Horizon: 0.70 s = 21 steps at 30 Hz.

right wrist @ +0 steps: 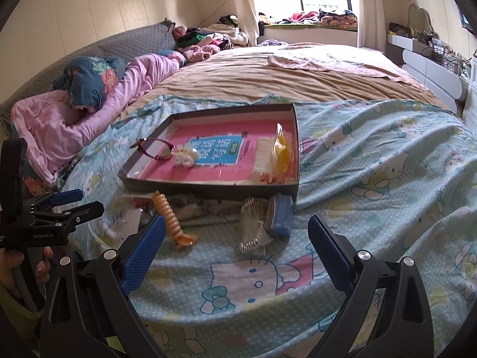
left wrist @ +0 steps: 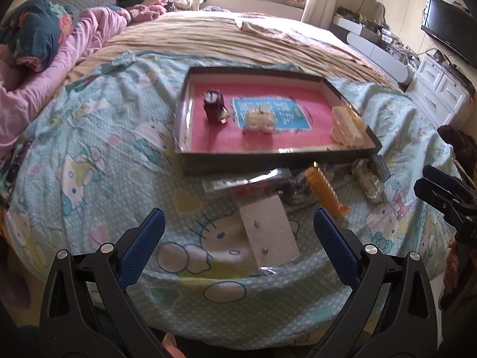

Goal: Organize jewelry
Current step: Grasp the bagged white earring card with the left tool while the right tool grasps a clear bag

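Both sets of fingers spread apart, empty: left gripper (left wrist: pixel 238 223), right gripper (right wrist: pixel 235 229). Shallow box (left wrist: pixel 268 152) frame centre on bed (left wrist: pixel 89 149). Orange spiral clip (right wrist: pixel 170 217) and earring card (left wrist: pixel 268 229) lower centre, before box.

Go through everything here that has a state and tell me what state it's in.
Left gripper: open, empty.
Right gripper: open, empty.
Box tray: uncovered, holding several pieces.
Orange hair clip: lying on the bedsheet, outside the tray.
White earring card: flat on the bedsheet, outside the tray.
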Tool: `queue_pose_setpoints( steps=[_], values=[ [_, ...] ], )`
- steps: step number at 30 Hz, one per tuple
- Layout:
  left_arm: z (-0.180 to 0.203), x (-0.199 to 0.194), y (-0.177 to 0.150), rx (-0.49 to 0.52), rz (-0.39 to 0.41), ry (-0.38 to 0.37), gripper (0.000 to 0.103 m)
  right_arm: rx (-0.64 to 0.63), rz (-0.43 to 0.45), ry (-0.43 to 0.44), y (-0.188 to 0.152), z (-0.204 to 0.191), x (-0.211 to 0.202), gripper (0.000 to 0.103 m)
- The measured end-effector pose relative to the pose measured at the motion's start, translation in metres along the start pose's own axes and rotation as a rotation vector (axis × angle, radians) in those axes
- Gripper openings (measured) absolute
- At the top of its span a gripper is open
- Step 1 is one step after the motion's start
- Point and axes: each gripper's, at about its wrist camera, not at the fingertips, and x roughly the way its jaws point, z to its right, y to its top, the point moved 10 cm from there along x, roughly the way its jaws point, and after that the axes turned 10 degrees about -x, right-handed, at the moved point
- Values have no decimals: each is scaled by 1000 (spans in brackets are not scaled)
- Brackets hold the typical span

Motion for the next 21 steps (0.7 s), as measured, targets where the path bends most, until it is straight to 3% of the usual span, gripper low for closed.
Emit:
queue_pose_setpoints(
  steps=[6, 11, 21],
  values=[
    [9, 15, -14, 25, -38, -6, 91, -27, -32, 24, -11, -7, 10, 95],
    [15, 23, -21, 40, -61, -14, 79, -47, -53, 40, -17, -14, 17, 93],
    [24, 42, -32, 58, -92, -5, 69, 0, -112, 75, -33, -8, 37, 67]
  ],
)
